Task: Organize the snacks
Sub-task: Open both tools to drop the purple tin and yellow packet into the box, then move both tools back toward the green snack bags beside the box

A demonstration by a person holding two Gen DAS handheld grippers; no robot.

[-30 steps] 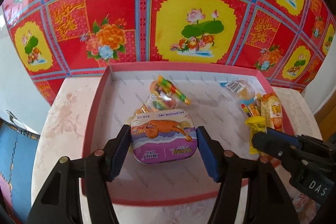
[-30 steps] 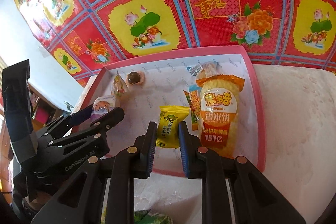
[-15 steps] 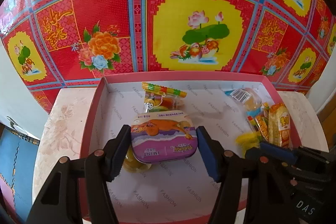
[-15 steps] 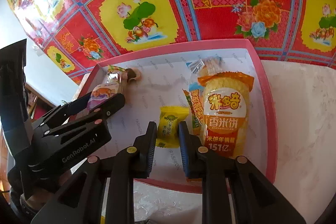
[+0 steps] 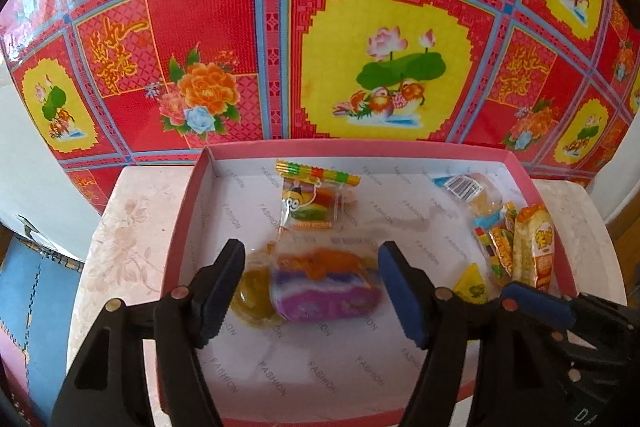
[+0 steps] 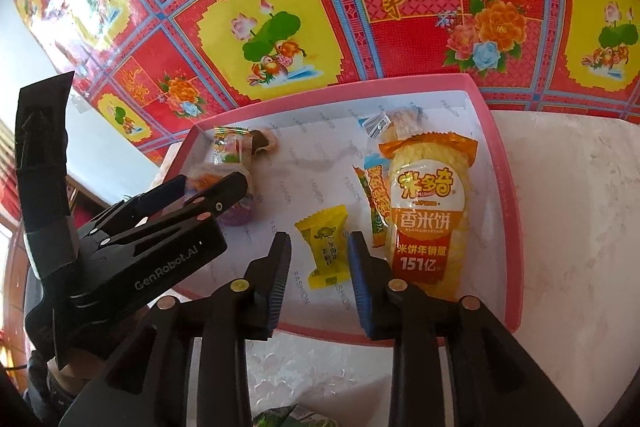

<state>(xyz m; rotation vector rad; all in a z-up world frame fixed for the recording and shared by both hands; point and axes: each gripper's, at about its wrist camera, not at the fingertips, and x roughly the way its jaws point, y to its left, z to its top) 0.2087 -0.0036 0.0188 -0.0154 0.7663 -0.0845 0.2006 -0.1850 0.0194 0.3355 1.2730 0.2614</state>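
Note:
A purple and orange mint tin (image 5: 326, 285) shows blurred low in the pink tray (image 5: 188, 227), between the fingers of my left gripper (image 5: 312, 291). Those jaws are opening and the pads stand clear of the tin. Beside the tin lies a yellowish jelly cup (image 5: 252, 291). In the right wrist view a yellow wrapped candy (image 6: 326, 247) lies on the floor of the tray (image 6: 500, 187). It sits between the fingers of my right gripper (image 6: 318, 267), whose jaws are opening and do not press on it.
Also in the tray: a rainbow candy bag (image 5: 316, 199), a clear-wrapped pastry (image 6: 396, 119), an orange rice cracker pack (image 6: 428, 215), an orange-green stick (image 6: 378, 199). The tray rests on a pale marbled table (image 6: 560, 227) against a red patterned backdrop (image 5: 280, 47).
My left gripper moved further over the tray and widened; the mint tin left its pads and dropped lower. My right gripper let go of the yellow candy, which now lies in the tray.

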